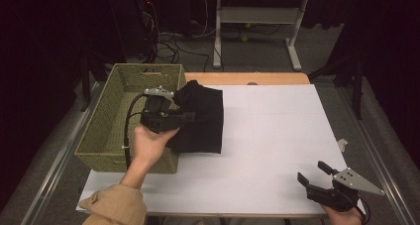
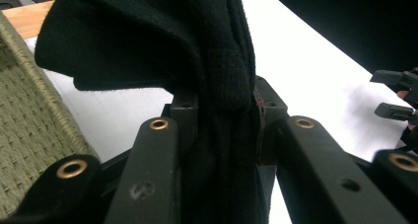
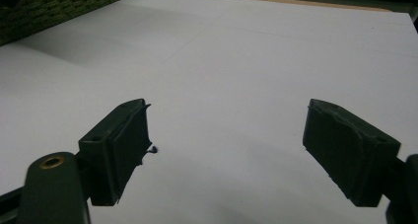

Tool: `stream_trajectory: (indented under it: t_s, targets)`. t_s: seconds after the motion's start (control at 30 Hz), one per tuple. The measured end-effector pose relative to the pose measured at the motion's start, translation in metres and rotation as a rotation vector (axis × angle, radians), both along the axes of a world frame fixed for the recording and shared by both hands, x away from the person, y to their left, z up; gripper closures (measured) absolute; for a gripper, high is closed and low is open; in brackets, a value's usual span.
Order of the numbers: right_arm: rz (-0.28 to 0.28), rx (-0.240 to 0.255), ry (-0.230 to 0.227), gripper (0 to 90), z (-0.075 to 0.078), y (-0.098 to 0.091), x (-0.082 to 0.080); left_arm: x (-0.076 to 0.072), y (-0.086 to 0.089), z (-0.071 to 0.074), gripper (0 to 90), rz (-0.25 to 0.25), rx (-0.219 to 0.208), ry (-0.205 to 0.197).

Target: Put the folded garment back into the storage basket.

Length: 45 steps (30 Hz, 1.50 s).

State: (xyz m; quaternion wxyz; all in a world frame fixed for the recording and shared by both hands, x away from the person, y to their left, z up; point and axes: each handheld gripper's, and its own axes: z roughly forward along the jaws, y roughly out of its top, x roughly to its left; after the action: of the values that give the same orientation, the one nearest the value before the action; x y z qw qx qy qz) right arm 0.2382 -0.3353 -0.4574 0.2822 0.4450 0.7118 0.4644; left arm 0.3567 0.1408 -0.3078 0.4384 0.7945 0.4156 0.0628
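Garment [image 1: 200,118], black knit, is pinched between jaws of left gripper [image 1: 185,117]; fold is seen bunched between pads in left gripper view [image 2: 222,110]. Cloth is held at right rim of woven basket [image 1: 106,131], most of it draped over white table sheet [image 1: 277,136] just beside basket wall. Basket opening lies to left of held cloth, touching distance; long axis of basket runs away from person. Left hand is judged nearer; leftward carry over rim is called for. Right gripper [image 1: 314,174] is rested at near right corner, well apart, jaws spread, nothing between.
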Motion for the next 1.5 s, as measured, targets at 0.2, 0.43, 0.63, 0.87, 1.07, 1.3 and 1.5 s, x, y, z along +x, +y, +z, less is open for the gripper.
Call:
stream_trajectory:
  t_s: [0.2,0.43,0.63,0.87,1.07,1.3,1.5]
  targets:
    - [-0.001,0.000,0.002,18.4,0.000,0.000,0.000,-0.002,0.009,0.001,66.1,0.010,-0.010,0.002]
    - [-0.001,0.001,0.003,18.4,0.000,0.000,0.001,-0.003,0.018,0.002,66.1,0.028,-0.022,0.010]
    - [0.001,-0.002,0.000,18.4,0.000,0.000,0.000,-0.003,0.024,0.002,66.2,0.040,-0.026,0.018]
    - [0.000,-0.003,0.001,18.3,0.000,0.001,0.000,-0.004,0.033,0.004,66.2,0.058,-0.040,0.015]
    - [0.000,-0.003,0.000,18.4,0.000,0.001,0.000,-0.004,0.038,0.005,66.2,0.074,-0.043,0.009]
    - [-0.001,-0.001,0.001,18.4,0.000,0.000,0.000,-0.003,0.045,0.006,66.1,0.097,-0.048,0.002]
    - [0.001,-0.004,0.000,18.4,0.000,0.001,0.000,-0.004,0.052,0.009,66.1,0.113,-0.059,-0.001]
